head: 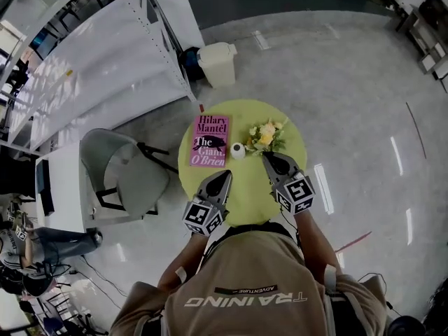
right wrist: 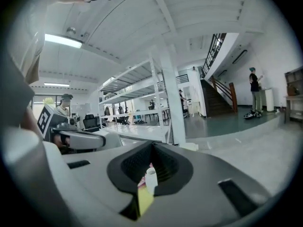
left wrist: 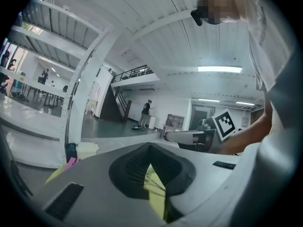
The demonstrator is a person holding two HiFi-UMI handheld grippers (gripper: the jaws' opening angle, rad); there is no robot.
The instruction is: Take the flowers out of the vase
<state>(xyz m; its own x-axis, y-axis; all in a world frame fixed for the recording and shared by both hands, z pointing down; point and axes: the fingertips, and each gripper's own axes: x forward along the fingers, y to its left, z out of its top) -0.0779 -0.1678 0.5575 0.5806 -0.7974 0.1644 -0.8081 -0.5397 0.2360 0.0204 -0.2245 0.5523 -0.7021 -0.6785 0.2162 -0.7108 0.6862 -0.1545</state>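
A small white vase (head: 238, 150) stands empty on the round yellow-green table (head: 245, 205). The yellow flowers (head: 266, 136) lie just to its right, out of the vase. My right gripper (head: 267, 157) hovers over the table with its tip close behind the flowers; its jaws are shut and nothing shows between them. In the right gripper view the jaws (right wrist: 151, 144) meet, and the vase (right wrist: 151, 179) shows below them. My left gripper (head: 227, 175) is held over the table's near side, pointing toward the vase, jaws shut and empty (left wrist: 150, 145).
A pink book (head: 211, 141) lies on the table left of the vase. A grey chair (head: 122, 177) stands left of the table, with a white bin (head: 218, 63) and white shelving (head: 105, 54) behind it. People stand far off in the hall.
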